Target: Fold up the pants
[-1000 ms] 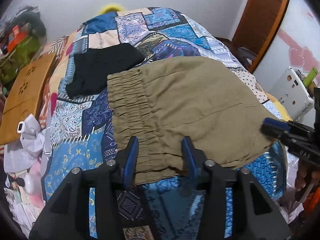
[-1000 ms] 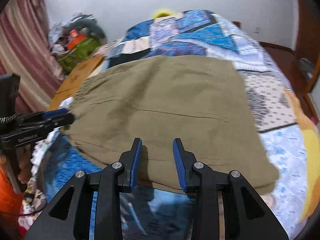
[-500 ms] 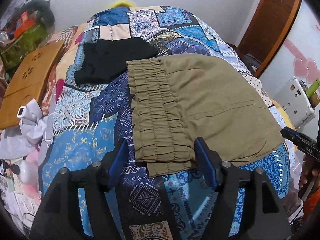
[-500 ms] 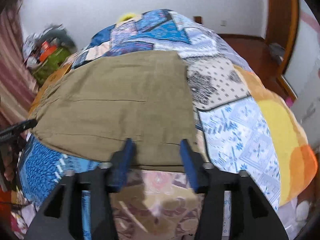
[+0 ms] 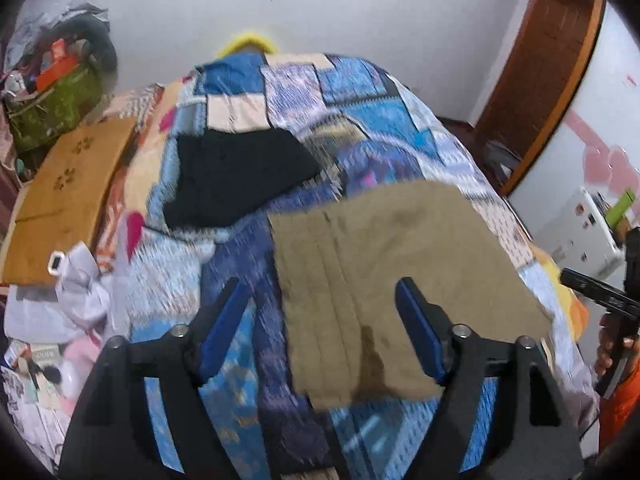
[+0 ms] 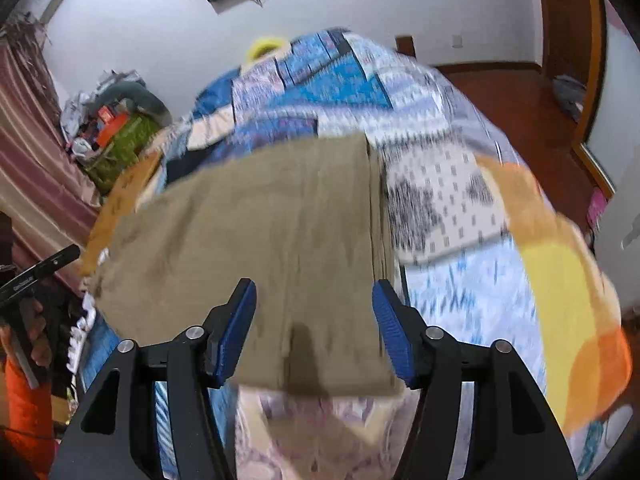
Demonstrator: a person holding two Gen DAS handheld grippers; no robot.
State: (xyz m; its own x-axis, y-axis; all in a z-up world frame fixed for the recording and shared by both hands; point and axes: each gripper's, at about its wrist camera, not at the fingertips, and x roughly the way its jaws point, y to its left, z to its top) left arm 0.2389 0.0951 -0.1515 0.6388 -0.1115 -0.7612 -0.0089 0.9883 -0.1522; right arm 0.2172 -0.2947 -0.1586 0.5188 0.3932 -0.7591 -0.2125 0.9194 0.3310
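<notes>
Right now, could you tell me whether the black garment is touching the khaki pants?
Apart: the left wrist view shows a strip of patterned bedspread between the black garment and khaki pants.

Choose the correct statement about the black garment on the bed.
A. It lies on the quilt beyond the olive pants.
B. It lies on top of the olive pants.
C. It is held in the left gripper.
A: the black garment lies on the quilt, beyond the olive pants.

The walls (image 5: 380, 20) are white. A bed (image 5: 352, 92) with a patchwork cover fills the room. The floor (image 6: 500, 92) is red-brown wood, a striped curtain (image 6: 24, 152) hangs nearby.
</notes>
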